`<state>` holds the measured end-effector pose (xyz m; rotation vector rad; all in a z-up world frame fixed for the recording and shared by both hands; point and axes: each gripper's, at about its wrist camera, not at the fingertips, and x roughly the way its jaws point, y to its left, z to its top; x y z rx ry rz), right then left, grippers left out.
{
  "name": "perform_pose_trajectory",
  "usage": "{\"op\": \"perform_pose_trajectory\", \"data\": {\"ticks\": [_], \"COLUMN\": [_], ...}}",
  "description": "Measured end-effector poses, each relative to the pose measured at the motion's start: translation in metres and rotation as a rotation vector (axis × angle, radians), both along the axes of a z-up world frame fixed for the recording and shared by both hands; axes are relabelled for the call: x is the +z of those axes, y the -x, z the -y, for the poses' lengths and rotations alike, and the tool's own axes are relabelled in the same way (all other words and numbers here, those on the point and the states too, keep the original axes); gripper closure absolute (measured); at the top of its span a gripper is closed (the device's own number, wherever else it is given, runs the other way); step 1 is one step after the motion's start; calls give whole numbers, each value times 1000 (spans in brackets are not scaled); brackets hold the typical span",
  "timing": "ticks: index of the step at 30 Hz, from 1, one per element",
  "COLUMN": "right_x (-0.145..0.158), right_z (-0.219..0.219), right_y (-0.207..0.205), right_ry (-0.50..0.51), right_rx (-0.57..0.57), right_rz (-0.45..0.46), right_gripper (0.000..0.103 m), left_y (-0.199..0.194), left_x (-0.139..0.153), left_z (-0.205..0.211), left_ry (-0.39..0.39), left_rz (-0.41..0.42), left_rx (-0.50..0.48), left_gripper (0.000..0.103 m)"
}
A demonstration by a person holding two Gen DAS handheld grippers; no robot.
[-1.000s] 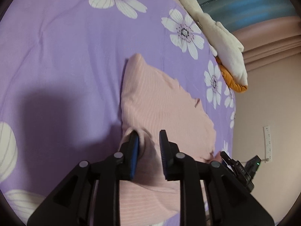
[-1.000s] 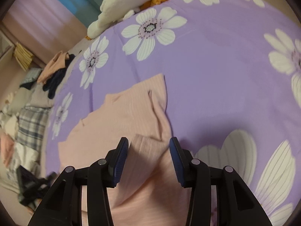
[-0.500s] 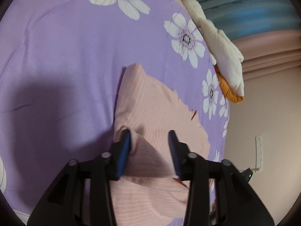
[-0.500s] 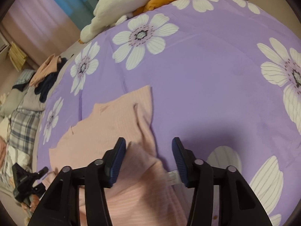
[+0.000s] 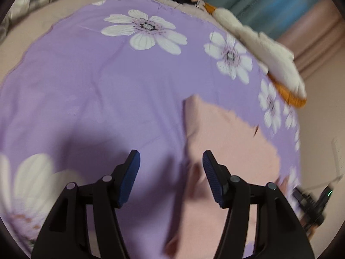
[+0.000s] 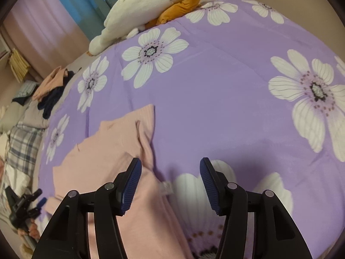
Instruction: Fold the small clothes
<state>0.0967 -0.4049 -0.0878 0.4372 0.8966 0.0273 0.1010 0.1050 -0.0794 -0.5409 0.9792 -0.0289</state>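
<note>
A small pink ribbed garment (image 5: 226,142) lies folded on the purple flowered bedspread (image 5: 107,86). In the left wrist view my left gripper (image 5: 171,164) hovers over the garment's left edge, its jaws opening, and no cloth is between them. In the right wrist view the same pink garment (image 6: 112,151) lies at lower left, and my right gripper (image 6: 170,172) stands over its right edge and a white label (image 6: 166,187). Its jaws are opening too, with nothing gripped. The other gripper (image 6: 23,205) shows at the far left.
A white and orange plush toy (image 6: 151,6) lies at the bedspread's far edge. Piled clothes (image 6: 49,88) and a plaid cloth (image 6: 23,146) sit beyond the bedspread's left side. Curtains (image 6: 54,17) hang behind. The purple bedspread (image 6: 226,99) stretches away to the right.
Both grippers have let go of the pink cloth and opened wider. The left one swung left off the garment; the right one drew back, and the fold now lies flat.
</note>
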Motion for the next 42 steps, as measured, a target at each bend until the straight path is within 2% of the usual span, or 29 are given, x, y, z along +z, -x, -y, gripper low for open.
{"op": "perform_pose_trajectory", "data": {"ticks": [3, 6, 8, 10, 12, 15, 19, 23, 27, 31, 34, 36, 37, 38, 39, 40, 41, 42], "right_x": [-1, -6, -12, -17, -22, -28, -31, -28, -29, -24, -24, -28, -29, -32, -34, -36, -35, -33], "right_z": [-10, -28, -42, -61, -73, -85, -91, -86, -80, -70, -62, -60, -61, -62, -62, -63, -62, -62], "right_y": [8, 12, 13, 11, 4, -9, -28, -45, -54, -43, -37, -34, -34, -34, -36, -35, -33, -32], "right_ry": [62, 116, 169, 254, 286, 280, 312, 254, 212, 148, 78, 71, 81, 104, 115, 111, 105, 103], "right_rx": [59, 148, 197, 239, 276, 306, 270, 218, 180, 181, 201, 212, 211, 212, 211, 212, 210, 205], "right_rz": [-9, -26, -39, -41, -43, -44, -35, -8, -13, 6, 6, -9, -14, -25, -32, -34, -26, -13], "right_gripper": [47, 43, 37, 37, 37, 37, 37, 37, 37, 37, 43, 46, 49, 58, 64, 73, 76, 78], "left_y": [21, 39, 41, 37, 31, 19, 1, -18, -30, -31, -24, -21, -21, -20, -20, -20, -20, -19], "left_x": [-3, -7, -12, -15, -20, -27, -29, -23, -23, -24, -21, -20, -20, -22, -23, -24, -25, -27], "left_z": [4, 12, 19, 31, 42, 55, 63, 56, 47, 44, 49, 53, 55, 57, 60, 61, 62, 64], "left_ry": [-64, -79, -82, -107, -150, -167, -161, -122, -107, -66, -67, -54, -46, -42, -47, -50, -49, -42], "left_rz": [-13, -7, -3, 0, -2, -22, -33, -8, -24, -43, -27, -18, -15, -16, -23, -25, -25, -19], "left_rx": [-48, -129, -166, -204, -222, -242, -240, -178, -111, -116, -148, -180, -197, -208, -207, -206, -209, -214], "left_gripper": [45, 45, 45, 45, 45, 45, 45, 45, 45, 45, 45, 45, 45, 48, 53, 66, 76, 79]}}
